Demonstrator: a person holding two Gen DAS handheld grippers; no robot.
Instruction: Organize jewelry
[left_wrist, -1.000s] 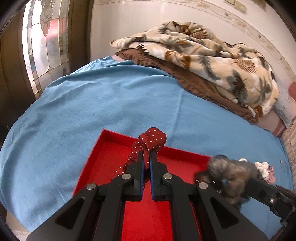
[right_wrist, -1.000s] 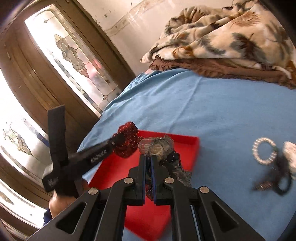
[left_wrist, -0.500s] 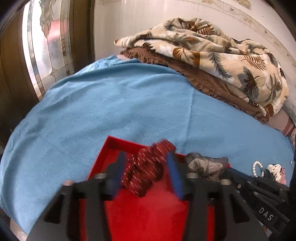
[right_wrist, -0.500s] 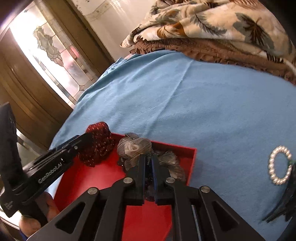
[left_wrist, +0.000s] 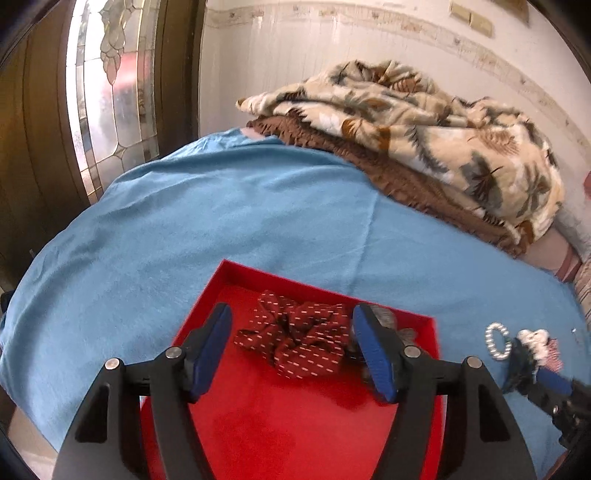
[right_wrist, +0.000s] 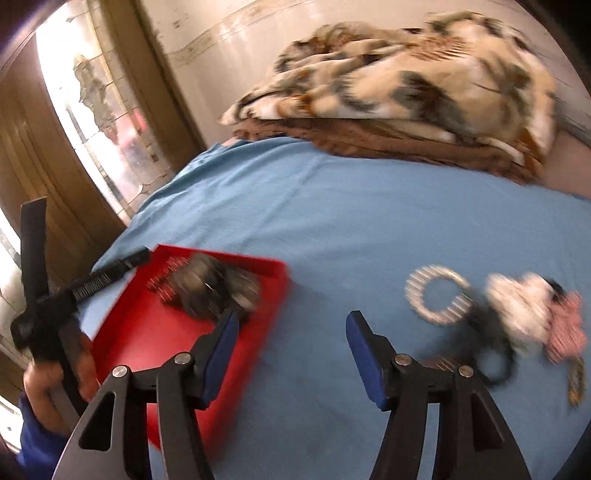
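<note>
A bed covered by a blue sheet (left_wrist: 229, 221) carries everything. At its far edge, against the wall, a folded leaf-patterned blanket (left_wrist: 436, 122) lies on top of a brown one (left_wrist: 399, 177). A stained-glass door (left_wrist: 107, 92) stands beyond the bed's left edge.

A red tray (left_wrist: 273, 428) sits on the sheet near the near-left edge of the bed. Inside it, toward its far side, lies a dark red scrunchie with pale dashes (left_wrist: 299, 343); a grey gauzy scrunchie (right_wrist: 218, 284) lies touching it on the right, by the tray's far-right corner.

The left gripper (left_wrist: 295, 350) hangs over the tray with its jaws apart, having just been opening; the red scrunchie lies between the blue pads (left_wrist: 210, 347) on the tray floor and neither pad presses on it. A hand (right_wrist: 55, 373) in a blue sleeve holds this gripper at the tray's left edge.

The right gripper (right_wrist: 291, 354) is over bare sheet just right of the tray, its jaws likewise apart and just opened, with nothing between them. This view is blurred.

On the sheet well to the right of the tray, near the bed's right edge, lies a pearl bracelet (right_wrist: 437, 293). Just beside it are a black tangled piece (right_wrist: 487, 332), a white fluffy piece (right_wrist: 517, 302) and a pink patterned piece (right_wrist: 565, 328), bunched together; their exact kind cannot be told.
</note>
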